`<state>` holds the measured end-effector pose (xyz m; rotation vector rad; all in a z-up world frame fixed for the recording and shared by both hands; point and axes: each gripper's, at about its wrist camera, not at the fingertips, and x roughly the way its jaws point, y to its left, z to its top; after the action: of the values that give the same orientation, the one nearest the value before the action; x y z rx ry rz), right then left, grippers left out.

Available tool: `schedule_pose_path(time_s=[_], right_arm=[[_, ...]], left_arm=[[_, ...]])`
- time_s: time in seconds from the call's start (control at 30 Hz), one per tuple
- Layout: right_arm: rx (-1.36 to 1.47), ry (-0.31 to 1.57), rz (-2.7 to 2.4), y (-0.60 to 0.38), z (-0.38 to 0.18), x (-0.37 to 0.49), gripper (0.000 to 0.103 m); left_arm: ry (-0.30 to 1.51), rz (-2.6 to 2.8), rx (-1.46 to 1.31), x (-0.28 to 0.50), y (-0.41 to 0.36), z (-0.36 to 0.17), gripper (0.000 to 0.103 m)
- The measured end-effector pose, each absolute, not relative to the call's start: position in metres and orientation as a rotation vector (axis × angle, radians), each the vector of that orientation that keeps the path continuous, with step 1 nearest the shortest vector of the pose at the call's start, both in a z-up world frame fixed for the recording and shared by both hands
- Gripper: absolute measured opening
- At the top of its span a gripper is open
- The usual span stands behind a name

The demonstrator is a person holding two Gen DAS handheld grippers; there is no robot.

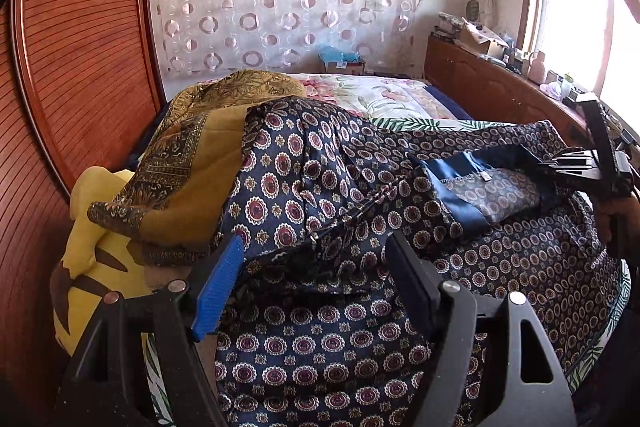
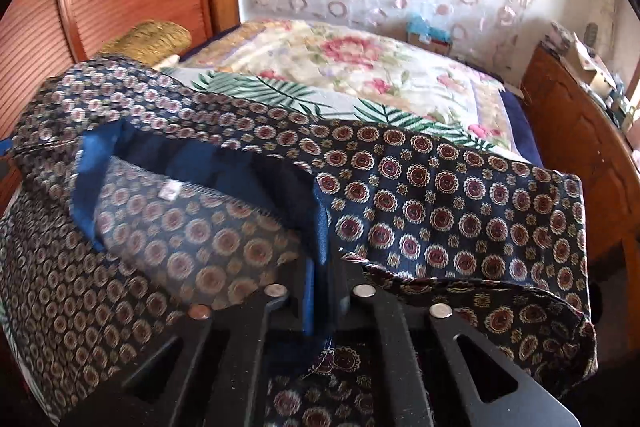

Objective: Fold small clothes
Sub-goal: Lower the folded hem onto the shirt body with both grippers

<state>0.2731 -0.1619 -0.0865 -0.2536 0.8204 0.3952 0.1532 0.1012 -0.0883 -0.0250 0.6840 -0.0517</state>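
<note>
A navy garment [image 1: 320, 187] printed with red-and-gold medallions lies rumpled across the bed, its blue satin waistband [image 1: 452, 171] turned open with a small white label showing. My left gripper [image 1: 316, 243] stands open low over the garment's near part, and a hump of fabric rises between its blue pad [image 1: 218, 291] and black finger [image 1: 412, 287] without being pinched. My right gripper [image 1: 576, 163], at the far right in the left wrist view, is shut on the waistband edge. In the right wrist view the garment [image 2: 440, 195] drapes over that gripper [image 2: 322, 279], hiding its tips.
A yellow plush toy [image 1: 92, 259] and an ochre patterned cloth [image 1: 192, 163] lie at the left by the wooden wardrobe [image 1: 80, 67]. The floral bedspread [image 2: 360, 67] stretches beyond. A wooden ledge [image 1: 500, 91] cluttered with small things runs under the window on the right.
</note>
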Motion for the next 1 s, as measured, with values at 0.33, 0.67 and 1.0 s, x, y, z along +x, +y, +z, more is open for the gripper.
schedule_pose_path(time_s=[0.33, 0.67, 1.0], right_arm=[[-0.192, 0.690, 0.503, -0.195, -0.081, 0.171, 0.002], [-0.154, 0.733, 0.467, -0.228, -0.099, 0.104, 0.018], [-0.116, 0.709, 0.400, -0.273, -0.088, 0.048, 0.031]], left_arm=[[0.629, -0.041, -0.050, 0.131, 0.106, -0.077, 0.074], [0.618, -0.025, -0.075, 0.128, 0.111, -0.076, 0.074], [0.611, -0.010, -0.093, 0.123, 0.117, -0.076, 0.074]])
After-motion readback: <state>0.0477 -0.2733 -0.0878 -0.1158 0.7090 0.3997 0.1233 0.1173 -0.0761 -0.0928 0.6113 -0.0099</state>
